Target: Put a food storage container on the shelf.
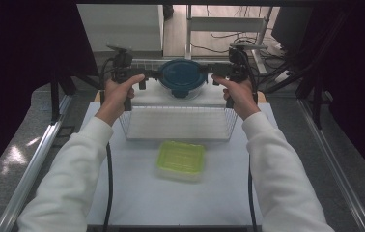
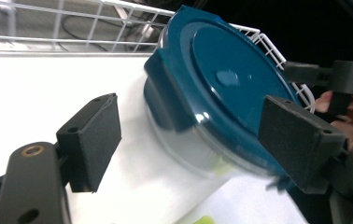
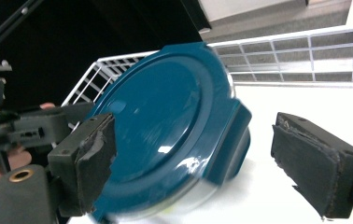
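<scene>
Container: a round clear container with a dark blue lid [image 1: 184,77] sits in the far part of the white wire basket [image 1: 178,126].
Left tool [image 1: 147,77]: jaws wide, flanking the container's side, pads clear of it.
Right tool [image 1: 215,73]: jaws wide on the opposite side, gripping nothing.
Surface [image 1: 137,193]: a green-lidded box [image 1: 181,160] lies nearer the person.

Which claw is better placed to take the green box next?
Right, barely: left claw and right claw stand open beside the blue-lidded container in the basket; the green box lies slightly nearer the right hand.
</scene>
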The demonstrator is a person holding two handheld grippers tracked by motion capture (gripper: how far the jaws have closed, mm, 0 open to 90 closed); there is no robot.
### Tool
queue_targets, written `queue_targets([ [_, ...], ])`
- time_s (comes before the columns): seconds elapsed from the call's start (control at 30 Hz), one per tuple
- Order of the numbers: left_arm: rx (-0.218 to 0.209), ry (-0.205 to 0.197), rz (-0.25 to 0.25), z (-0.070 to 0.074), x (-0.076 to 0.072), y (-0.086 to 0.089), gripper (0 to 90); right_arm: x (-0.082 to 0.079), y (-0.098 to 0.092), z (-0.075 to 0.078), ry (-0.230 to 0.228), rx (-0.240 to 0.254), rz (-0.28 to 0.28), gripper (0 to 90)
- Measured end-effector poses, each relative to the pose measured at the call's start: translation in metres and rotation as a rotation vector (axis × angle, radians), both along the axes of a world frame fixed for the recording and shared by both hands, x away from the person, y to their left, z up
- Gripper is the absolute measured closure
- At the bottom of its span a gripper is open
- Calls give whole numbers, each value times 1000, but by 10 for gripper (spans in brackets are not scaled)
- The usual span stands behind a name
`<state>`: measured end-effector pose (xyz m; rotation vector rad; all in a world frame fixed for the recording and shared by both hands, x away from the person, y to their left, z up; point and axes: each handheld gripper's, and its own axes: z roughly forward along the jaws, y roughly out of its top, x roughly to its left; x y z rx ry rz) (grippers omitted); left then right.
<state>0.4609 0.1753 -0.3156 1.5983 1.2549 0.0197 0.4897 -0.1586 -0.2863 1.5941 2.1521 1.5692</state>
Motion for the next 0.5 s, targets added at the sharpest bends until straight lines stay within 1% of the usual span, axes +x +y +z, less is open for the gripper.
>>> queue_targets([
  [0.07,16,-12,-9,-3,-10,5,238,-9,-2,1,-35,-21,29,147],
  [0.1,16,-15,-6,-4,-14,6,252,-14,-4,0,-47,-36,40,154],
  [0.17,24,-26,-23,-7,-25,10,256,-21,-9,-2,-69,-45,39,167],
  [0.2,34,-35,-29,-9,-32,11,257,-26,-12,-3,-78,-47,47,176],
  [0.27,70,-63,-42,-12,-47,14,257,-36,-19,-6,-101,-62,59,193],
  [0.3,70,-68,-40,-13,-53,14,257,-43,-23,-9,-112,-62,66,202],
  [0.33,61,-73,-48,-16,-60,16,257,-47,-25,-11,-117,-64,73,204],
  [0.37,29,-66,-60,-20,-67,17,259,-52,-29,-14,-122,-75,79,206],
  [0.4,19,-63,-77,-25,-75,18,259,-58,-32,-17,-136,-80,83,212],
  [0.47,29,-66,-76,-32,-86,18,261,-70,-40,-23,-147,-86,86,214],
  [0.5,28,-69,-87,-36,-93,18,262,-76,-44,-26,-151,-89,84,216],
])
